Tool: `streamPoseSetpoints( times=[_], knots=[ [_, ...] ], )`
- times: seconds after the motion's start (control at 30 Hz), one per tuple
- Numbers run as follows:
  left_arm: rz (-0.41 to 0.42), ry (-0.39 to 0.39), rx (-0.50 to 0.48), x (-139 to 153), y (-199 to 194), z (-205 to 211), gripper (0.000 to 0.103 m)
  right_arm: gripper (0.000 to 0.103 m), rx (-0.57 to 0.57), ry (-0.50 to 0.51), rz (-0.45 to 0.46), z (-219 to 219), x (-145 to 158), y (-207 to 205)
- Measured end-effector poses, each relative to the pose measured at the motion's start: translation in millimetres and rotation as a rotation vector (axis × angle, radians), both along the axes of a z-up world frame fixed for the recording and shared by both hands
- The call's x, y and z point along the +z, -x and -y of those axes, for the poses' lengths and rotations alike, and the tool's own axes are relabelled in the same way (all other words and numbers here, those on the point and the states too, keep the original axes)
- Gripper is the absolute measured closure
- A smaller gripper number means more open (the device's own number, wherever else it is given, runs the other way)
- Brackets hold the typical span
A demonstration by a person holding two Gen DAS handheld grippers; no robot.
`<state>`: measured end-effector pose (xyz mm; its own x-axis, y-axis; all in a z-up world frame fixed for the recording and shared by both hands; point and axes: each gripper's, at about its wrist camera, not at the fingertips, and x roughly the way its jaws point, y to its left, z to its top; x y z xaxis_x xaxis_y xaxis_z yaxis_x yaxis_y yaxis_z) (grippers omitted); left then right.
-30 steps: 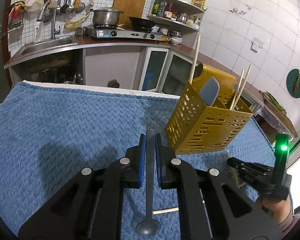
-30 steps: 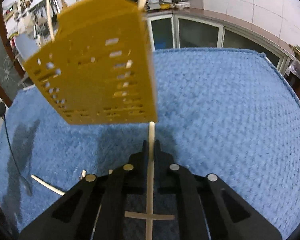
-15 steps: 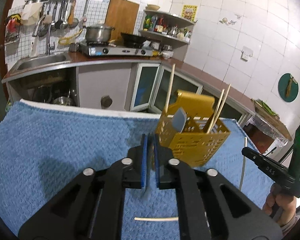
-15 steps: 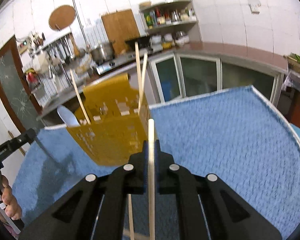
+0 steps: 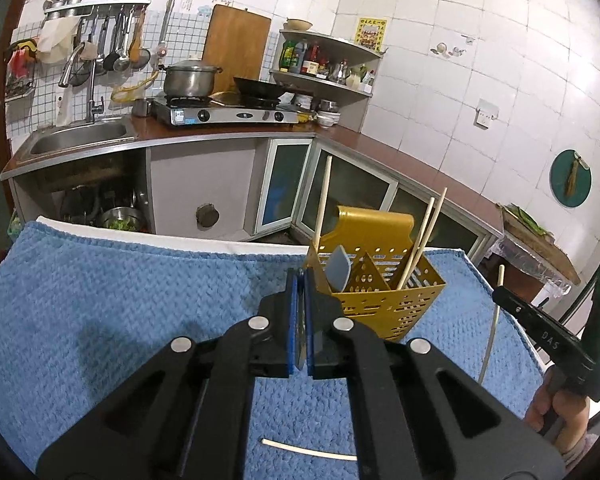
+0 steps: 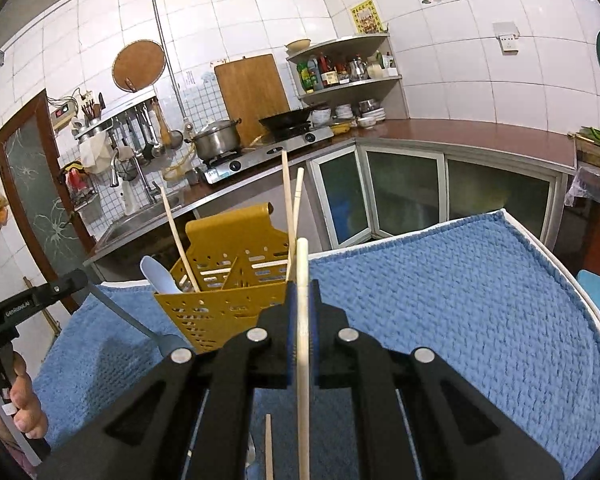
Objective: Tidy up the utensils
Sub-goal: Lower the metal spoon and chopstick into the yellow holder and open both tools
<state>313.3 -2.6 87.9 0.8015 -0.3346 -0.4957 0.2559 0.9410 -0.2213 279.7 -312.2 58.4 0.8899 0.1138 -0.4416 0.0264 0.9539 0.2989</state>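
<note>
A yellow perforated utensil holder (image 5: 374, 292) stands on the blue towel (image 5: 100, 300); it also shows in the right wrist view (image 6: 228, 280). It holds three chopsticks (image 5: 420, 240) and a grey-blue spoon (image 5: 339, 269). My left gripper (image 5: 300, 280) is shut on a grey spoon, seen edge-on between its pads and hanging below in the right wrist view (image 6: 128, 316). My right gripper (image 6: 302, 292) is shut on a wooden chopstick (image 6: 302, 320), held upright just in front of the holder; it also shows in the left wrist view (image 5: 492, 328).
One chopstick (image 5: 308, 450) lies on the towel below the left gripper, and one (image 6: 268, 444) shows beneath the right gripper. Behind the table are a counter with a sink (image 5: 80, 138), a stove with a pot (image 5: 188, 80) and a corner shelf.
Both grippers have risen from the towel with their loads. The holder now sits lower and farther in both views. The left gripper's spoon has turned edge-on.
</note>
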Motion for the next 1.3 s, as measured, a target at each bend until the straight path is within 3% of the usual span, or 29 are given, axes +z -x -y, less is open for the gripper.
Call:
streamPoseSetpoints(
  times=[0.2, 0.37, 0.57, 0.7, 0.83, 1.03, 1.3],
  knots=[
    [0.013, -0.007, -0.013, 25.0, 6.1, 1.0, 0.102, 0.097, -0.011, 0.002, 0.063, 4.5, 20.7, 0.1],
    [0.064, -0.027, -0.041, 69.3, 16.1, 9.7, 0.102, 0.097, -0.022, -0.013, 0.155, 12.3, 57.4, -11.1],
    [0.152, -0.07, -0.076, 121.3, 26.2, 29.8, 0.102, 0.097, -0.035, 0.007, 0.307, 10.9, 101.4, -34.1],
    [0.177, -0.114, -0.079, 133.2, 14.8, 50.4, 0.102, 0.097, -0.061, -0.003, 0.412, 10.2, 120.5, -47.7],
    [0.172, -0.149, -0.078, 115.7, -6.3, 69.7, 0.102, 0.097, -0.061, -0.006, 0.467, 6.5, 120.3, -64.8],
    [0.094, -0.181, -0.061, 55.9, -48.0, 83.4, 0.102, 0.097, -0.025, 0.002, 0.485, -3.2, 82.1, -85.2],
    [0.025, -0.17, -0.053, -3.0, -68.8, 78.0, 0.102, 0.097, -0.005, 0.056, 0.374, -9.1, 14.4, -96.6]
  ],
)
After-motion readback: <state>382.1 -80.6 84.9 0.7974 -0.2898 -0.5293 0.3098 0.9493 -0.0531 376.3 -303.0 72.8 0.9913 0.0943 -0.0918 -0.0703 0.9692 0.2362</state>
